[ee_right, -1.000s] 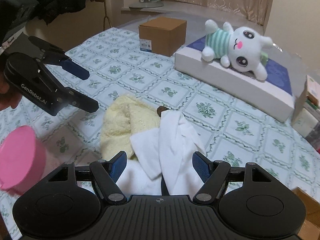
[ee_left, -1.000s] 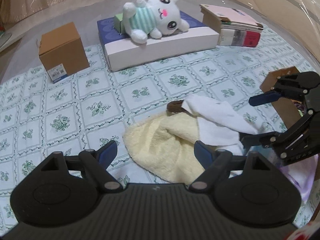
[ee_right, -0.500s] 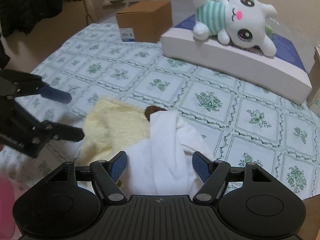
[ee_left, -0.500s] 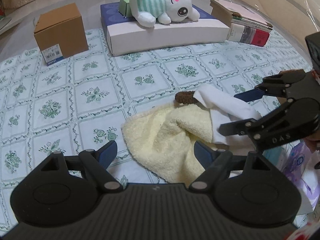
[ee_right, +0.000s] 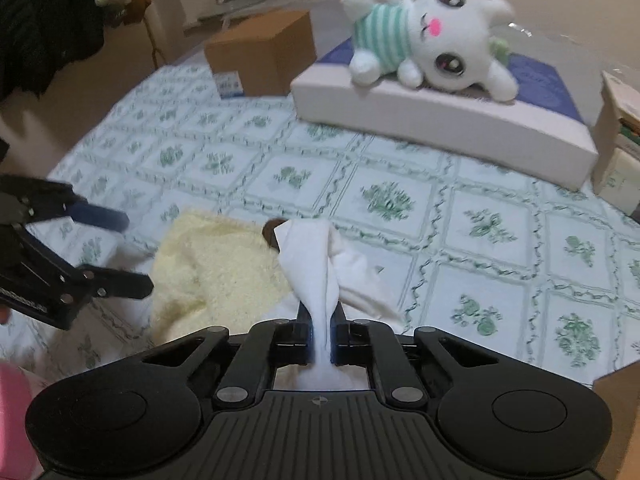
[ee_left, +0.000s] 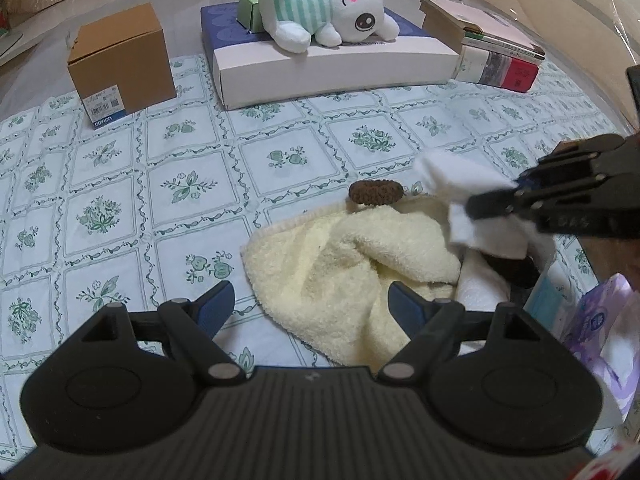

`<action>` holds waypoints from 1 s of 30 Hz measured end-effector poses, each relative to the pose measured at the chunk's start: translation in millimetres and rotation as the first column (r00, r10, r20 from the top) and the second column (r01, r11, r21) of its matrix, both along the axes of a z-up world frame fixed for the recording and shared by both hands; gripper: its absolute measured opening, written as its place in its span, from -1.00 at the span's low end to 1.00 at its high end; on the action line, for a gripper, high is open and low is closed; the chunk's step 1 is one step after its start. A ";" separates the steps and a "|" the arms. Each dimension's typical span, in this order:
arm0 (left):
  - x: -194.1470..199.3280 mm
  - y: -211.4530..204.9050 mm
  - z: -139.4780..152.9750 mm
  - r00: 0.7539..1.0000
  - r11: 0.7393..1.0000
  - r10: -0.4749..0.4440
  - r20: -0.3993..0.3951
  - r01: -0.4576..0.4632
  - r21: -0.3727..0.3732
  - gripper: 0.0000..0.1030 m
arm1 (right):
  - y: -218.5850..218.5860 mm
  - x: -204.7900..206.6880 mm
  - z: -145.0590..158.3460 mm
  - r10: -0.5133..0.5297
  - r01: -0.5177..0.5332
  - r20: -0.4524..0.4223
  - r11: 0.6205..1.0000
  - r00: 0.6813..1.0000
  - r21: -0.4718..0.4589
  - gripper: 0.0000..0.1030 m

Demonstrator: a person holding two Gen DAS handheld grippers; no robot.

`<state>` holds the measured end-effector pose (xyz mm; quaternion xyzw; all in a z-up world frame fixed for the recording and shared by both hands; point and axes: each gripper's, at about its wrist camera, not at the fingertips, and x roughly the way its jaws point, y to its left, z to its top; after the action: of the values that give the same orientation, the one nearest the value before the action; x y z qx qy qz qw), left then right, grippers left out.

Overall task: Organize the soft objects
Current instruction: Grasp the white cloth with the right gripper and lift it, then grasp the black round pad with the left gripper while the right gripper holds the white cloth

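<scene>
White cloth (ee_right: 316,276) is now pinched: the right gripper (ee_right: 320,334) has just closed its fingers on a bunched fold, so the lift can probably begin. It drapes over the cream towel (ee_left: 340,264) on the patterned tabletop (ee_left: 120,208). The left gripper (ee_left: 310,300) hovers nearby, fingers wide and empty.

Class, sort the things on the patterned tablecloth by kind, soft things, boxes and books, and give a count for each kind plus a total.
Soft things: 4 (white plush bunny in striped shirt, fluffy yellow towel, white cloth, brown knitted piece)
Boxes: 3 (brown cardboard box, long white and blue box, small green box)
Stacks of books: 1
Total: 8
</scene>
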<state>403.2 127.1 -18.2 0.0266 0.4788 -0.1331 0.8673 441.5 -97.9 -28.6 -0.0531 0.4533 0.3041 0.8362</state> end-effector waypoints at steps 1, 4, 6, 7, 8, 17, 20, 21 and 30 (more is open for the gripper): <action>0.4 -0.3 2.0 1.000 1.000 0.001 0.002 -0.001 0.001 0.59 | -3.9 -0.2 5.9 -0.011 0.011 0.006 1.000 1.000 0.012 -0.86; 1.6 -1.9 7.7 1.000 1.000 0.001 0.008 -0.001 -0.003 0.59 | -16.8 0.0 26.0 -0.042 0.041 0.022 0.998 0.999 0.056 -0.86; 1.8 -3.8 11.4 1.000 1.000 -0.003 0.013 0.003 -0.004 0.59 | -23.6 0.0 38.9 -0.060 0.058 0.032 0.995 0.998 0.079 -0.86; 1.6 -5.2 13.4 1.000 1.000 -0.006 0.015 0.006 -0.004 0.59 | -25.9 0.2 44.2 -0.067 0.063 0.035 0.994 0.997 0.089 -0.86; 1.5 -7.0 15.5 1.000 1.000 -0.011 0.016 0.011 -0.005 0.59 | -28.9 -0.3 49.9 -0.072 0.068 0.038 0.993 0.997 0.099 -0.86; 2.5 -41.6 25.3 0.995 0.995 -0.104 0.004 0.104 0.000 0.59 | -47.5 -12.3 73.7 -0.095 0.089 0.052 0.991 0.994 0.103 -0.86; 6.8 -59.0 26.2 0.990 0.990 -0.138 0.001 0.138 0.008 0.59 | -54.6 -17.0 70.8 -0.096 0.092 0.051 0.992 0.994 0.086 -0.86; 8.5 -65.2 26.0 0.989 0.988 -0.151 0.000 0.151 0.013 0.59 | -57.2 -18.0 68.9 -0.096 0.092 0.048 0.992 0.994 0.083 -0.86; 19.7 -134.9 6.2 0.886 0.880 -0.456 -0.081 0.463 0.109 0.59 | -88.0 -20.3 53.0 -0.126 0.123 0.027 0.989 0.992 0.084 -0.86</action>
<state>422.9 -7.8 -12.0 0.1900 0.4889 -0.3055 0.7947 421.2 -185.9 24.4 0.0045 0.4292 0.2687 0.8623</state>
